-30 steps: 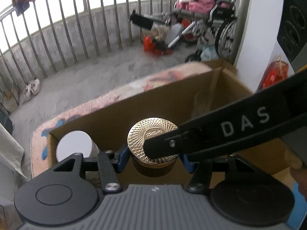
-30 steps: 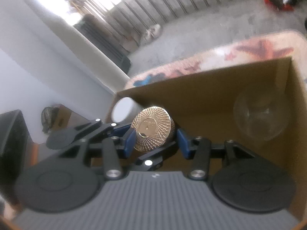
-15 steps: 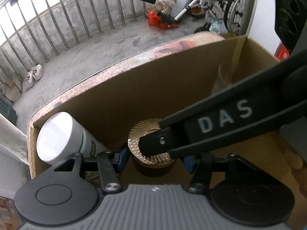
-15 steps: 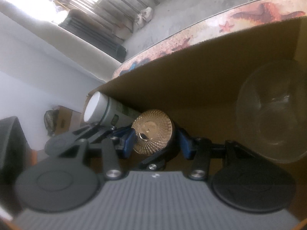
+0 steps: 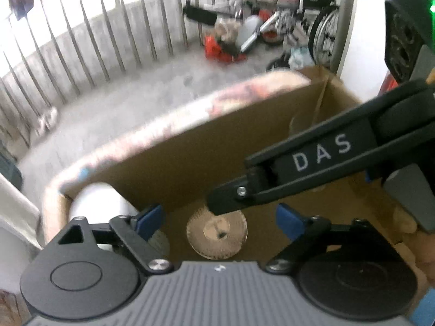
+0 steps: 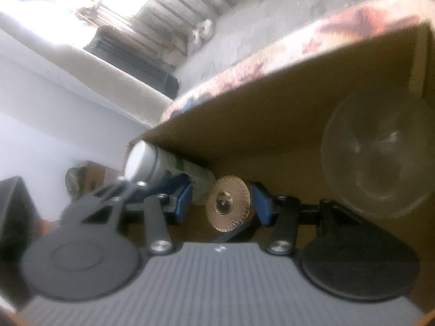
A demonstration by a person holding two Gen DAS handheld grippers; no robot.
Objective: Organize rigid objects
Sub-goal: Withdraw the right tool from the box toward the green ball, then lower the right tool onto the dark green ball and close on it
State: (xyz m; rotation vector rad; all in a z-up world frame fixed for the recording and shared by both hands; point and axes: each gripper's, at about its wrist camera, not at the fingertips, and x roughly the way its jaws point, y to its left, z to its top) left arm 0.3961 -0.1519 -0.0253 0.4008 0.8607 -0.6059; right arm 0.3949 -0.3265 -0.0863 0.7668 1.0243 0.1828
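Cardboard box (image 5: pixel 217 146), centre frame. Clear glass bowl (image 6: pixel 378 157), right-wrist view only, right side. White canister (image 6: pixel 152 160), lower left corner of box. Left gripper (image 5: pixel 217 221) angled down, jaws opening, clear of gold-lidded jar (image 5: pixel 217 233). Right gripper (image 6: pixel 220 201) angled down, part-closed, right pad touching jar; grip uncertain.

Both wrist cameras look steeply down, close, into one cardboard box (image 5: pixel 190 163), sharing its gold-lidded jar (image 6: pixel 227 207).

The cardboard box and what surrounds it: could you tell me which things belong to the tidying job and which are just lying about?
Job: cardboard box, gold-lidded jar, white canister, glass bowl.
Lying about: wheelchair, shoes, red clutter.
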